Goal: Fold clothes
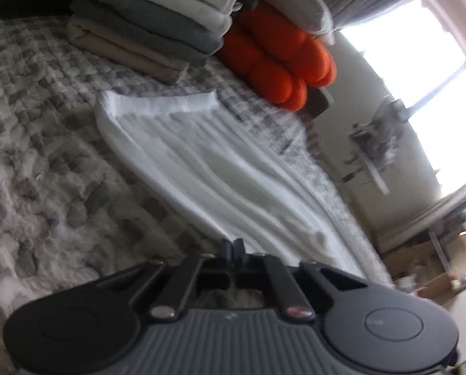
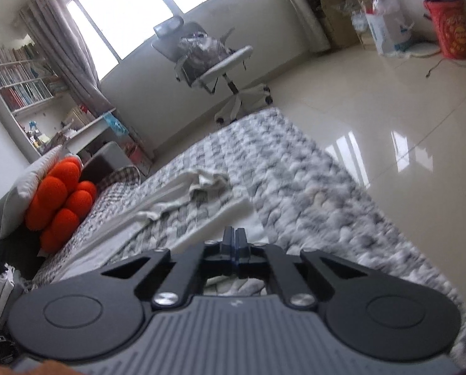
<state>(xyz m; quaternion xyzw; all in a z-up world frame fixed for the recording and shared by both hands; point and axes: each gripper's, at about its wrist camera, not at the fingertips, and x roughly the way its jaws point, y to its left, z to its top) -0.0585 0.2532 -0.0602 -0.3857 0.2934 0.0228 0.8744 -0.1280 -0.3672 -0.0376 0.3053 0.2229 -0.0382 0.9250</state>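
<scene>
both grippers were fully closed. the left gripper [image 1: 232, 245] sat at the near edge of the white garment [image 1: 208, 162] spread on the checked blanket [image 1: 45, 156], the right gripper [image 2: 234, 234] at its edge too; couldn't tell if either pinched cloth.

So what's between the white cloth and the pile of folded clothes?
Only bare checked blanket. The left wrist view shows the white cloth lying apart from the pile, nothing else between them.

Orange cushion [image 2: 58, 200], office chair [image 2: 214, 62], bookshelf [image 2: 20, 81]
</scene>
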